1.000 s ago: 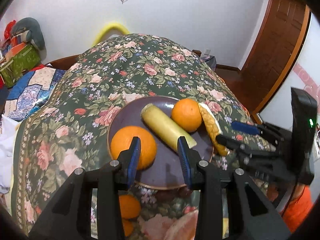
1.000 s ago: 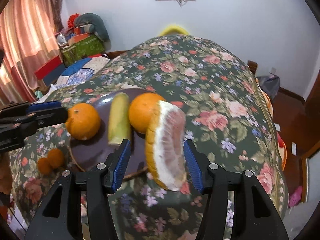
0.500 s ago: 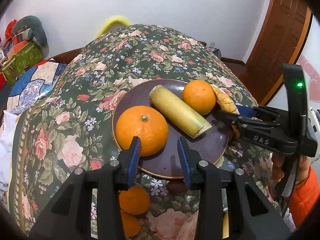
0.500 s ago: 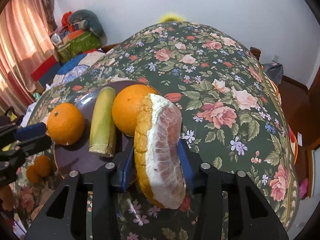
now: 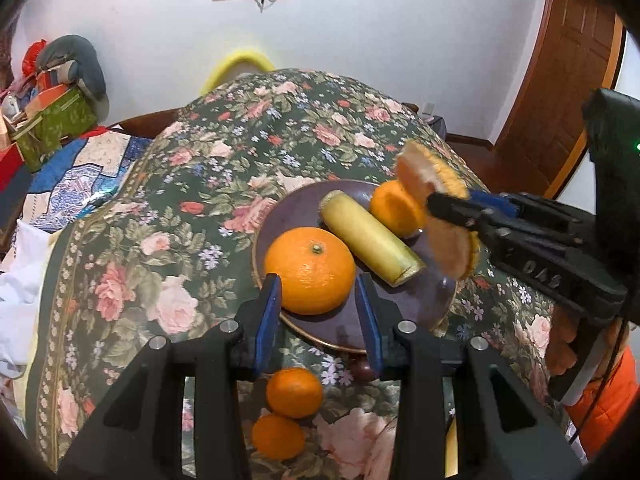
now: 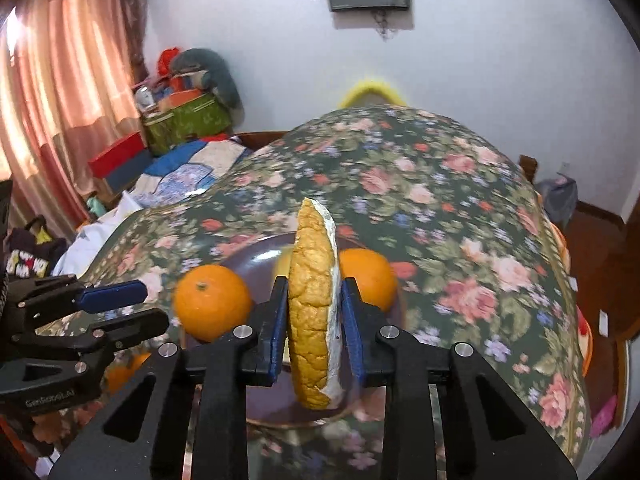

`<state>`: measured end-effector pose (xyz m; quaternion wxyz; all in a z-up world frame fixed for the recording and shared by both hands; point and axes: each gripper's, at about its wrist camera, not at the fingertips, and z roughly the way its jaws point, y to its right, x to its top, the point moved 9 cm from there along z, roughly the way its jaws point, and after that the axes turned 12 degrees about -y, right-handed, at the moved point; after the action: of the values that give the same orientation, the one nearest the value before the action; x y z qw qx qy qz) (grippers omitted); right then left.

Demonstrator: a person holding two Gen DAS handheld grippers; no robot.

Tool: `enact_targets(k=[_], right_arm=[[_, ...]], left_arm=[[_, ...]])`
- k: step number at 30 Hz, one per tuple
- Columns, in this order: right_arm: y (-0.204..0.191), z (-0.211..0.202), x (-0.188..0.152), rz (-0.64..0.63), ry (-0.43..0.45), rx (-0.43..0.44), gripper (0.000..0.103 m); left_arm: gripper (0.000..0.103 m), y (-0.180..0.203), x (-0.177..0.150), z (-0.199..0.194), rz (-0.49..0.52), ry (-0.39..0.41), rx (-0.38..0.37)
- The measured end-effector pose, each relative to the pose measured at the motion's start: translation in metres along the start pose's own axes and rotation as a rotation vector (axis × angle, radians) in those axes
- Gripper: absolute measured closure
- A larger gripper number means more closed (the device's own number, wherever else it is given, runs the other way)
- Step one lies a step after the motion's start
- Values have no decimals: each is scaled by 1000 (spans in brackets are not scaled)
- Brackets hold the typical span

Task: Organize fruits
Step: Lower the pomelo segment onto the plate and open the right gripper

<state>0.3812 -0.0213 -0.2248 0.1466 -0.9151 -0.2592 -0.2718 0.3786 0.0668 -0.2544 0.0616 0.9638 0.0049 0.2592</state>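
Orange and yellow fruit on a dark purple plate (image 5: 436, 300), floral cloth over the surface (image 5: 200, 208).

Left wrist view: left gripper (image 5: 318, 320) hovers low at the plate's near rim, jaws narrow, blue pads either side of the large orange (image 5: 310, 270) but apparently not pressing it; nothing held. A yellow cane-like stick (image 5: 372, 242) lies across the plate, second orange (image 5: 394, 208) behind it. Two small oranges (image 5: 294, 392) sit off the plate on the cloth below. Right gripper (image 5: 450, 210) comes in from the right with the pomelo wedge (image 5: 436, 208) clamped, raised above the plate's far edge.

Right wrist view: jaws closed on the wedge (image 6: 314, 312), rind facing the camera, white pith edge to the right, wedge standing upright between the pads. A second ago the jaws were wide around it and it rested by the plate; now it is gripped and lifted clear. Background blurred, so the hand is moving.

Judgement: pick done; placing the wedge remains. Free plate space looks scarce.
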Motion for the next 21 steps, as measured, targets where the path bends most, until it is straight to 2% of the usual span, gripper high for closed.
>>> enact_targets(k=[7, 10, 21], right_arm=[[-28, 27, 1, -47, -64, 60, 79], [-30, 25, -2, -37, -88, 81, 72], [-17, -29, -25, -30, -57, 3, 54]], left_arm=[[66, -14, -8, -5, -14, -3, 11], [66, -16, -11, -3, -18, -15, 11], [66, -1, -43, -21, 3, -41, -3]])
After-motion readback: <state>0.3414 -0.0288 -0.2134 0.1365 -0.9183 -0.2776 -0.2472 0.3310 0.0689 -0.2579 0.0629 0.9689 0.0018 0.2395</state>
